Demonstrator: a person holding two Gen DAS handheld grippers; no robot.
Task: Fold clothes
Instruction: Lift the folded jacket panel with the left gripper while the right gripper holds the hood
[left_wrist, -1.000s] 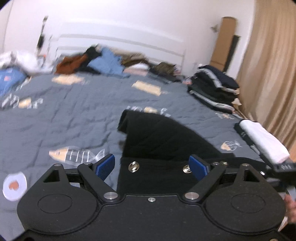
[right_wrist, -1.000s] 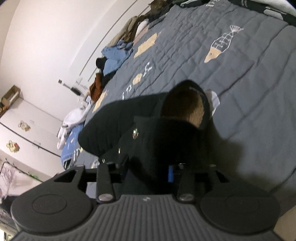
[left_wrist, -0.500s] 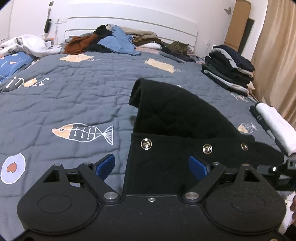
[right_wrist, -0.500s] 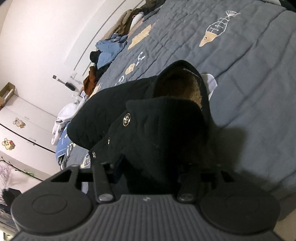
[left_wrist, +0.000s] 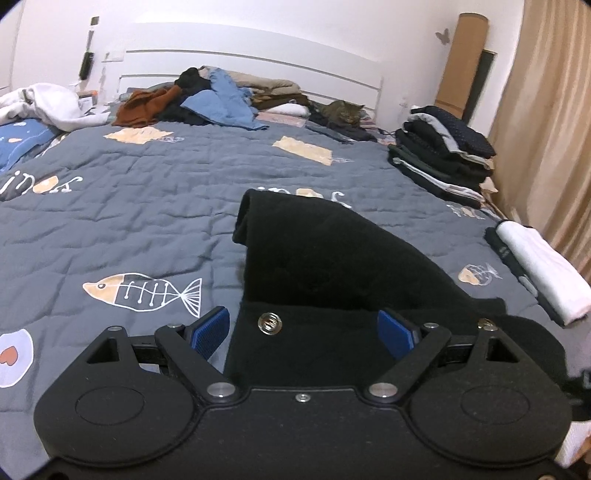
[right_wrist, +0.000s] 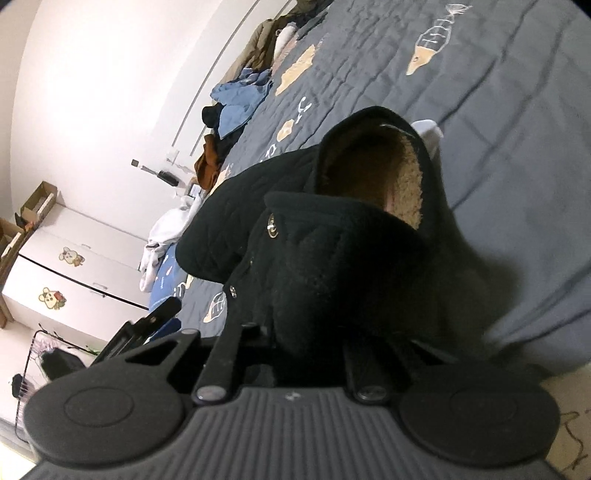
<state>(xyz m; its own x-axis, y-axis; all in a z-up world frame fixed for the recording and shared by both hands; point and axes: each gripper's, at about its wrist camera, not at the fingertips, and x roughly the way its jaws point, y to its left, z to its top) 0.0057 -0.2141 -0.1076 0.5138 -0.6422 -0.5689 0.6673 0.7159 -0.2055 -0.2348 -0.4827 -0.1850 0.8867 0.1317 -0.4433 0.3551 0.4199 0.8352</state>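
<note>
A black quilted jacket (left_wrist: 332, 258) with metal snap buttons lies on the grey bed cover (left_wrist: 147, 206), one sleeve stretched away from me. My left gripper (left_wrist: 303, 330) is open, its blue pads either side of the jacket's snap edge, not closed on it. In the right wrist view the same jacket (right_wrist: 332, 258) bunches up with its hood and tan fleece lining (right_wrist: 402, 192) showing. My right gripper (right_wrist: 306, 354) is shut on the jacket's front fabric; its fingertips are buried in the cloth.
A pile of unfolded clothes (left_wrist: 207, 99) and a cat (left_wrist: 341, 112) lie by the white headboard. A stack of folded dark clothes (left_wrist: 443, 158) sits at the right edge, with a white folded item (left_wrist: 535, 269) nearer. A white cabinet (right_wrist: 74, 269) stands beside the bed.
The left gripper stayed open and shifted over the jacket's snap edge. The right gripper kept its hold and drew the jacket's front and hood closer, bunching the fabric.
</note>
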